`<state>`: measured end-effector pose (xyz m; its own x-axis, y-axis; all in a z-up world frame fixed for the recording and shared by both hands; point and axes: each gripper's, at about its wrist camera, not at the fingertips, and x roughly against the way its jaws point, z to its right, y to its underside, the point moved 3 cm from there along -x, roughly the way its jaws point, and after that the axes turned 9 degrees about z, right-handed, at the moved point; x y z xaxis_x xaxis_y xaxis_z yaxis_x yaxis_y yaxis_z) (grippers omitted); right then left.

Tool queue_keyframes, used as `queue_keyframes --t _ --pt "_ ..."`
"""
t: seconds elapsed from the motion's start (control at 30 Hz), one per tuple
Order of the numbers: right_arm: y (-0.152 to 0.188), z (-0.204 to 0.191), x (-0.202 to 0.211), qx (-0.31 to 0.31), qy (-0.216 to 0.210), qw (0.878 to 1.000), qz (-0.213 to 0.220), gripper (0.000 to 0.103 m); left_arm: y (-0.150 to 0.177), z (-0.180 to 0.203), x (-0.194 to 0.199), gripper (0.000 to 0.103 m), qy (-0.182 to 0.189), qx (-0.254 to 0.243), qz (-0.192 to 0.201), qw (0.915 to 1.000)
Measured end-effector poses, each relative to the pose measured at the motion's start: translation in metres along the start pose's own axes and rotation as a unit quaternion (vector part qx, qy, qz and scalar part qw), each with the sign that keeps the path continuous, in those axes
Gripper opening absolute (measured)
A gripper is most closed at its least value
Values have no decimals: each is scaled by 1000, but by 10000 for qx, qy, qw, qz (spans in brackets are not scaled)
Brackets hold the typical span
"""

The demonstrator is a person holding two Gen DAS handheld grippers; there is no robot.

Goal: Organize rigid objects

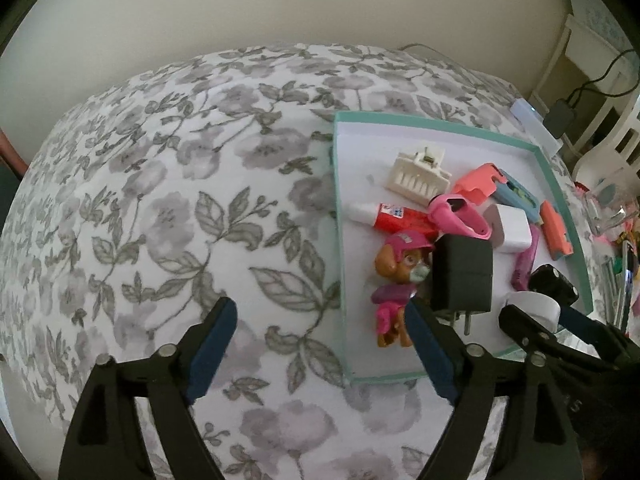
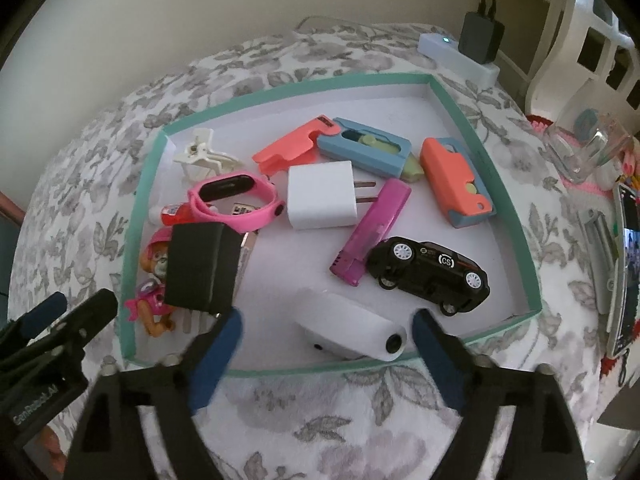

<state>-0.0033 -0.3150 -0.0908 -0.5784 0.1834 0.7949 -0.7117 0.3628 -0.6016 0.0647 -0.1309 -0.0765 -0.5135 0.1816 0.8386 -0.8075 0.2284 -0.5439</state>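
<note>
A teal-rimmed white tray on the floral cloth holds several small objects: a black charger, white charger, pink watch band, pup toy, black toy car, purple lighter and a white cylinder. My right gripper is open, its fingers either side of the white cylinder near the tray's front rim, not touching it. My left gripper is open and empty, over the cloth at the tray's left edge by the pup toy.
Orange and blue utility knives, a white hair clip and a red tube also lie in the tray. A white power strip with a black plug sits behind it. A glass and a phone lie at right.
</note>
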Motion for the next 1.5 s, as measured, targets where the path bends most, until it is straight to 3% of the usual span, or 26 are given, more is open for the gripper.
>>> queue_keyframes --t 0.27,1.5 --pt "6 -4 12 38 -35 9998 186 103 3 -15 14 103 -90 149 358 9992" --pt "21 -14 42 186 -143 9986 473 103 26 -41 37 103 -759 122 335 9965"
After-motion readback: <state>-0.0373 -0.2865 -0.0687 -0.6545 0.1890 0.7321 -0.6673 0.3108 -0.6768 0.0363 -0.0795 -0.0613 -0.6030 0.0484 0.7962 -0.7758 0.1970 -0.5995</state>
